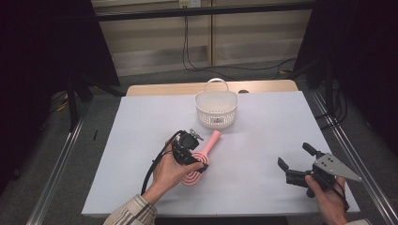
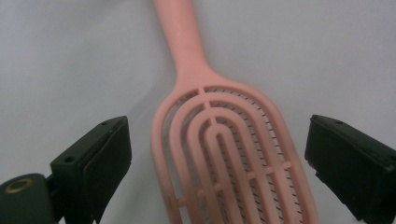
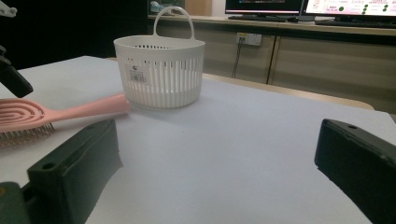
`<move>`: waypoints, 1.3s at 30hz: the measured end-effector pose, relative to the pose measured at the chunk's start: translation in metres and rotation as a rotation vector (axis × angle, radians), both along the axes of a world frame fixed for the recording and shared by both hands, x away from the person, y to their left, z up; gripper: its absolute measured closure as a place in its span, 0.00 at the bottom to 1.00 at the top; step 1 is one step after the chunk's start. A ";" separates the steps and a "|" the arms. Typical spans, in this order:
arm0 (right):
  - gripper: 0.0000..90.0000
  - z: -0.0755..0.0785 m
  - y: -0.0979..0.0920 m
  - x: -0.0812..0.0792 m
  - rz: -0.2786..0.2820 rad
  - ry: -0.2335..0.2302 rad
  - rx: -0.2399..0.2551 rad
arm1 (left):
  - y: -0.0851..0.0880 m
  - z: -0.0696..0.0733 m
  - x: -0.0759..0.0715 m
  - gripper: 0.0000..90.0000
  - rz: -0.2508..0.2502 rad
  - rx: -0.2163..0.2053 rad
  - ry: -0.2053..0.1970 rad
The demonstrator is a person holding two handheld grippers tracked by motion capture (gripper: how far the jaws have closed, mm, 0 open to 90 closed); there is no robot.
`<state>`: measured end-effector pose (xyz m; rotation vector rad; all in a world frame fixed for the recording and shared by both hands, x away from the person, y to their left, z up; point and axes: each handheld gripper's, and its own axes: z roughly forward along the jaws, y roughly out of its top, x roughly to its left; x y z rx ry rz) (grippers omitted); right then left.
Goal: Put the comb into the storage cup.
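A pink vented hairbrush (image 1: 201, 158) lies flat on the white table, handle pointing up toward the basket. My left gripper (image 1: 193, 152) hovers over the brush head, open. In the left gripper view the brush head (image 2: 224, 154) sits between the two spread jaws without touching them. A white slotted basket (image 1: 216, 108) with a loop handle stands upright just past the handle tip. My right gripper (image 1: 294, 159) stands open at the right front of the table, with nothing between its jaws. From the right gripper view, the basket (image 3: 160, 77) and the brush (image 3: 56, 114) lie ahead to the left.
The white table top (image 1: 263, 126) has free room on the right and left. Its wooden far edge (image 1: 169, 88) shows behind the basket. Metal frame rails (image 1: 349, 145) run along both sides. Cables hang by the back wall.
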<state>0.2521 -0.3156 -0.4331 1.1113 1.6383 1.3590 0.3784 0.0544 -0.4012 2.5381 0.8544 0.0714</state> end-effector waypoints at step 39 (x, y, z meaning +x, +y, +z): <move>0.00 -0.001 -0.001 0.001 -0.002 -0.001 -0.016 | -0.021 -0.028 0.006 0.07 -0.005 0.118 0.060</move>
